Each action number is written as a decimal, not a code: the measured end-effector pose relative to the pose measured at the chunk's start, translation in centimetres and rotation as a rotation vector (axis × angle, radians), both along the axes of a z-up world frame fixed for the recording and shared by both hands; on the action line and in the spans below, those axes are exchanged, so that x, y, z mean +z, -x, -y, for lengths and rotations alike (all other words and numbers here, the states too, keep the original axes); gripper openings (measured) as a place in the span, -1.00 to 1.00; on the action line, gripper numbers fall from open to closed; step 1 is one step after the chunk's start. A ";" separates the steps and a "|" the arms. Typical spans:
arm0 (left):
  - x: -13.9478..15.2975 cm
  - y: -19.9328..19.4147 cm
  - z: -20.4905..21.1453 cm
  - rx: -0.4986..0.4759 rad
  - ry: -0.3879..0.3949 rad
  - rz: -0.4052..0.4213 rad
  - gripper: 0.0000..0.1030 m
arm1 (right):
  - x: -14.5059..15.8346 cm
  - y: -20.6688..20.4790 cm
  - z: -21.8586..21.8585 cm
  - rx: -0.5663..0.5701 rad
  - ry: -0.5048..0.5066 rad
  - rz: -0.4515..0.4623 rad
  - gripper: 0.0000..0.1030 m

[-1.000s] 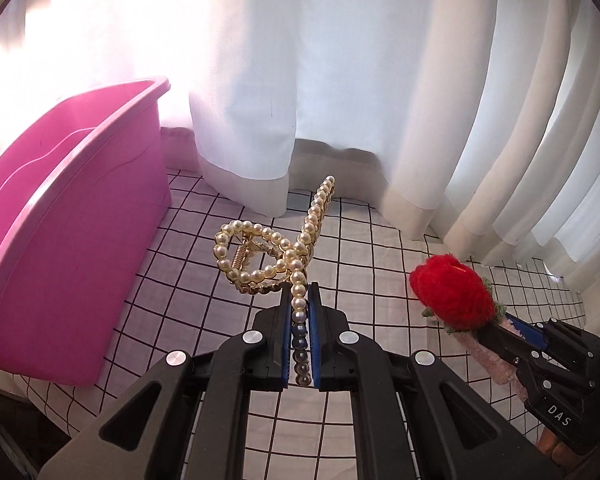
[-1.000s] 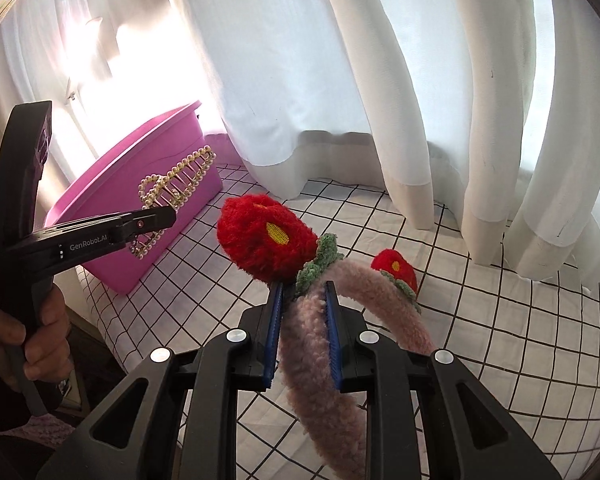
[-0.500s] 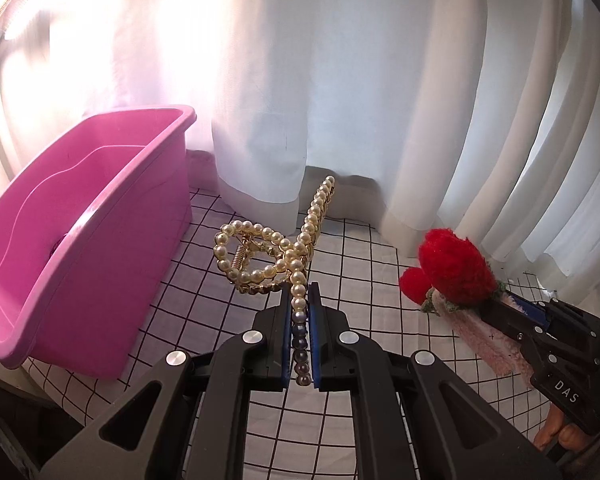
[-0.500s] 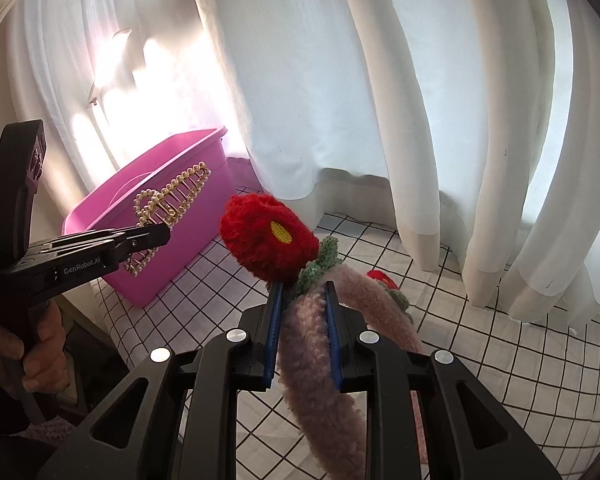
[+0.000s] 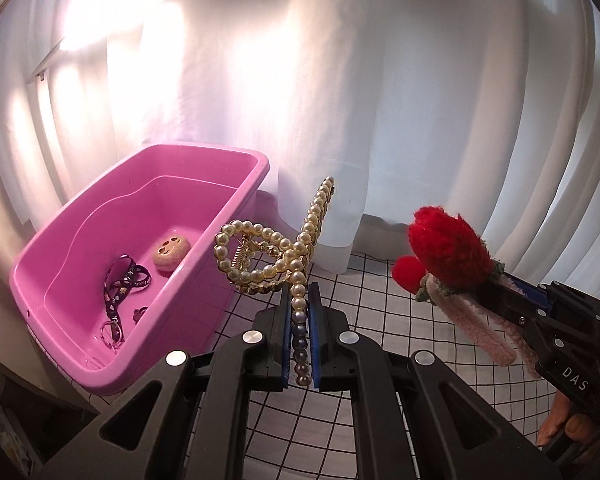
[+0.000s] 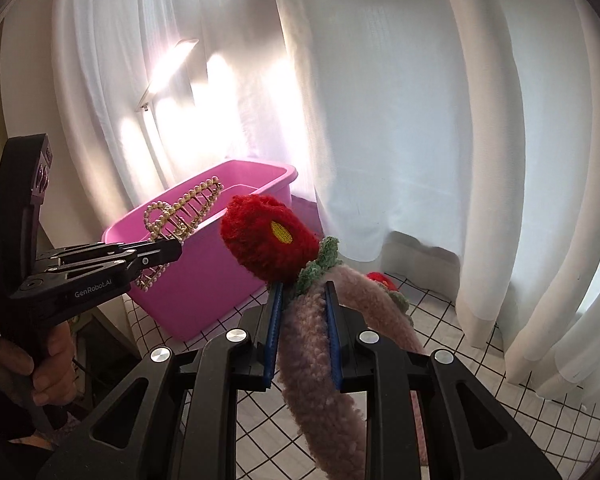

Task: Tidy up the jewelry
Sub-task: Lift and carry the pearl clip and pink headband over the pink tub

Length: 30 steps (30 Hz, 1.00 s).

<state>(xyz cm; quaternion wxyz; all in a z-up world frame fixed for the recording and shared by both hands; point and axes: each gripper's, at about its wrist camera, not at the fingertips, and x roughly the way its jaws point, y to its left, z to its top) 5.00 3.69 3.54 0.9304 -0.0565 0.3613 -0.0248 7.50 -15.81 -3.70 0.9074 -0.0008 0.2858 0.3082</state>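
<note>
On left tool [image 6: 176,250] — "GenRobot.AI", clamping pearl clip [image 5: 276,256]; right tool [image 6: 302,312], "DAS", grips headband [image 6: 320,360] — seemingly firmly.

From my feed this reads as a home, probably a bedroom or living room by a window. Long sheer white curtains [image 5: 380,100] hang to the surface and glow with sunlight, and I can make out window bars [image 6: 156,4] behind them. Below is a white cloth with a black grid [image 5: 384,312], the sort laid on a household table. A pink plastic tub [image 5: 236,200] sits on it, holding personal bits: a black printed lanyard [image 5: 120,284] and a small round smiley plush [image 5: 171,249].
</note>
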 end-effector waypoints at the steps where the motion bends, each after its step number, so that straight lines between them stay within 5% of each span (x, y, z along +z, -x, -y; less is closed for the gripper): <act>1: 0.3 -0.1 -0.6 0.014 -0.002 0.003 -0.85 | 0.3 -0.2 -0.7 0.013 -0.001 0.006 -0.61; 19: 3.7 -1.1 -13.1 0.263 -0.042 0.060 -0.85 | 6.4 -4.6 -14.4 0.226 -0.015 0.121 -0.61; 30: 0.3 -3.1 -19.4 0.373 -0.032 -0.049 -0.85 | 6.6 -9.4 -23.2 0.308 0.025 0.103 -0.61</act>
